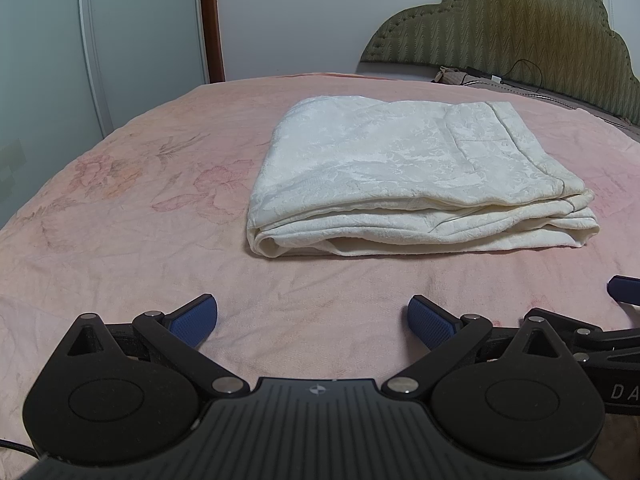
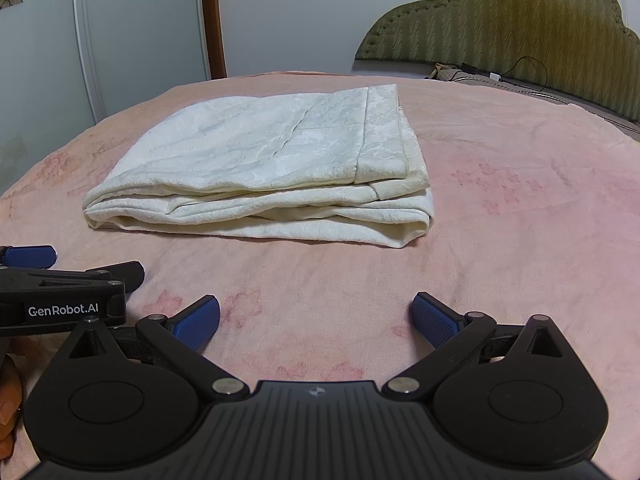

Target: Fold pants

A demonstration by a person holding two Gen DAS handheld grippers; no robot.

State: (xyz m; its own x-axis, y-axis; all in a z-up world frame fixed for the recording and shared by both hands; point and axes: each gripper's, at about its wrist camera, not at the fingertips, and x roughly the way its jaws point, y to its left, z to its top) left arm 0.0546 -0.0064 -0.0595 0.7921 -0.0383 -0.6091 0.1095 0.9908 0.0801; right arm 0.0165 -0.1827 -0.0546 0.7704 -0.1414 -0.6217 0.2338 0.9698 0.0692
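The cream-white pants (image 1: pixel 404 168) lie folded into a thick rectangular stack on the pink bedspread (image 1: pixel 140 240). They also show in the right wrist view (image 2: pixel 272 168), left of centre. My left gripper (image 1: pixel 313 316) is open and empty, low over the bedspread, a short way in front of the stack's near edge. My right gripper (image 2: pixel 316 316) is open and empty too, level with the left one and just to its right, also in front of the stack. Neither gripper touches the pants.
An olive padded headboard (image 1: pixel 520 28) stands at the back right, with a cable (image 1: pixel 528 76) and a small bundle below it. A white wardrobe door (image 1: pixel 48 40) and a brown door frame (image 1: pixel 210 20) stand at the back left. The other gripper's fingertip shows at each view's edge.
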